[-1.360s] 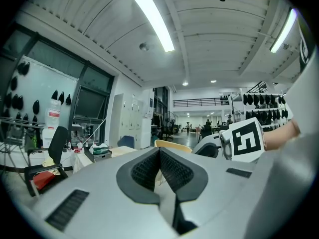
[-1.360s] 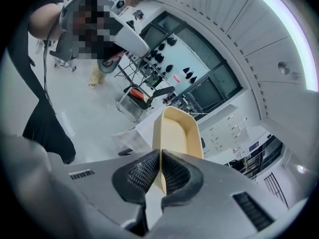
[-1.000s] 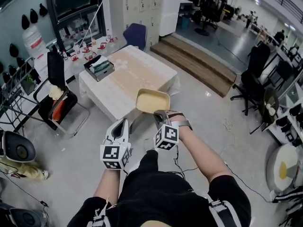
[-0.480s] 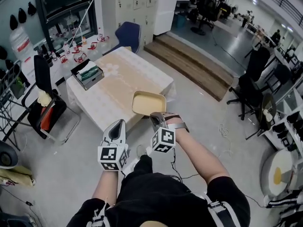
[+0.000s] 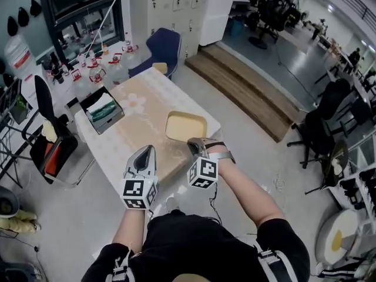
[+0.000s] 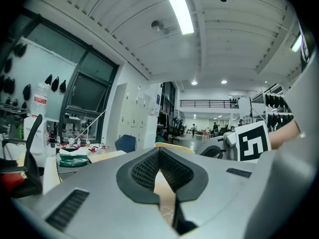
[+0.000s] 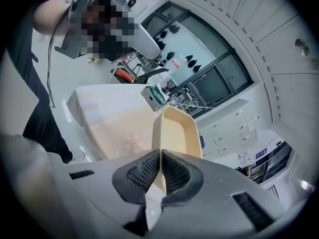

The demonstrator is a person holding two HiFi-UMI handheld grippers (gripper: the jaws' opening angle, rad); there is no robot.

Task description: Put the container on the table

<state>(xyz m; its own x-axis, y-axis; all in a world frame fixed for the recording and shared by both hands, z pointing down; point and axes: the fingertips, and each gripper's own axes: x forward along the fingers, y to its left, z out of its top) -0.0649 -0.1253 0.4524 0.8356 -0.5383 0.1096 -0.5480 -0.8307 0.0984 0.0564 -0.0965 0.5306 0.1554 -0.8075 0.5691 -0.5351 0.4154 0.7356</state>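
1 cream container (image 5: pixel 186 126) — shallow, round-cornered

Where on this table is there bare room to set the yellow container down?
The table is bare across its middle and near end, between the box at its left edge and the container in the right gripper. Only around the box is it crowded.
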